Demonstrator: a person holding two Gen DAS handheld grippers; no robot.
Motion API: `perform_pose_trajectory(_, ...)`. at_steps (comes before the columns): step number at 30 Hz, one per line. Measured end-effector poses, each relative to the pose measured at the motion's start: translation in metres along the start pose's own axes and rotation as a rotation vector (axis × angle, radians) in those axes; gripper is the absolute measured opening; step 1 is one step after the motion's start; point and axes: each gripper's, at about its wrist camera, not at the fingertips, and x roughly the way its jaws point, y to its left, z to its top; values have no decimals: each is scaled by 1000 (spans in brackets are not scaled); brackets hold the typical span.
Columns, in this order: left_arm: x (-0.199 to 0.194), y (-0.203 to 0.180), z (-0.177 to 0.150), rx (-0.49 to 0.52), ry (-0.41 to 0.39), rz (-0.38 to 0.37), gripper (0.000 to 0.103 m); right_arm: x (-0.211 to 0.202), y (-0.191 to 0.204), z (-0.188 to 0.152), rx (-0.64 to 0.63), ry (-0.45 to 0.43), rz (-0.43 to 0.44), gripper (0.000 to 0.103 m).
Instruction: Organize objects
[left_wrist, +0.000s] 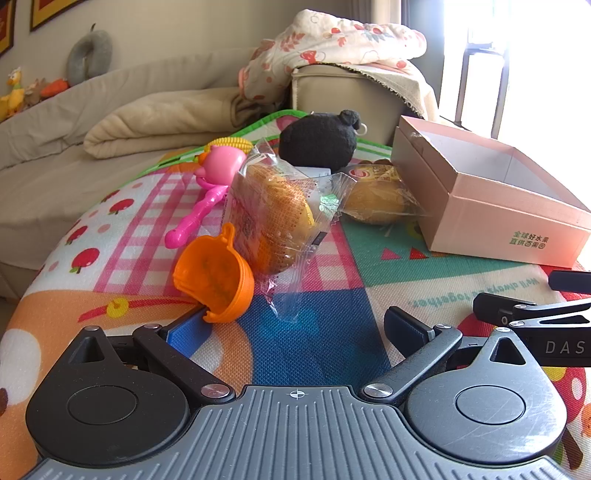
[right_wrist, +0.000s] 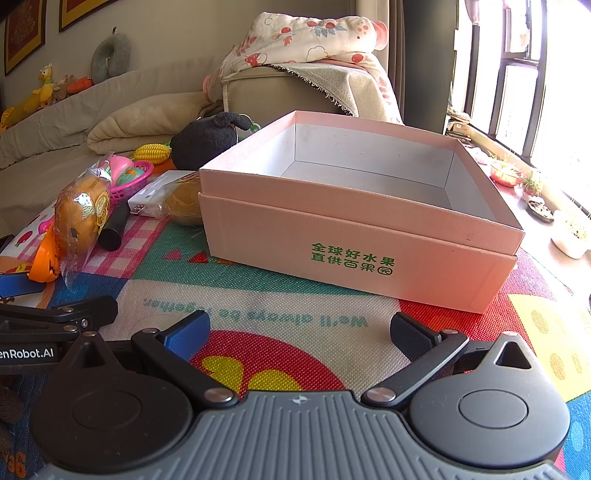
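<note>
While both hand-held grippers (left_wrist: 295, 326) (right_wrist: 299, 332) gape empty, the pink box (right_wrist: 354, 236) hides a wrapped bun (right_wrist: 183, 201).

Box (right_wrist: 354, 236): we see it on the mat (right_wrist: 280, 295), right of the toys.
Wrapped bun (left_wrist: 273, 218): left of the box, behind the toy cup (left_wrist: 214, 275).
Plush (left_wrist: 319, 138): behind both.

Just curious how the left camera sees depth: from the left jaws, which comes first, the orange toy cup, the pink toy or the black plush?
1. orange toy cup, right by the left finger.
2. pink toy, farther back, left.
3. black plush, farthest, centre rear.
</note>
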Motion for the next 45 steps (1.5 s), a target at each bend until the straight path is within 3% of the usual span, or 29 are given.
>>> perform_pose_trajectory(38,0,1,0,-1,0,-1,103,-4,-3,0,3,2,4,103)
perform_pose_trajectory(45,0,1,0,-1,3,-5,102,-3,-6,9,-14,83,42,103)
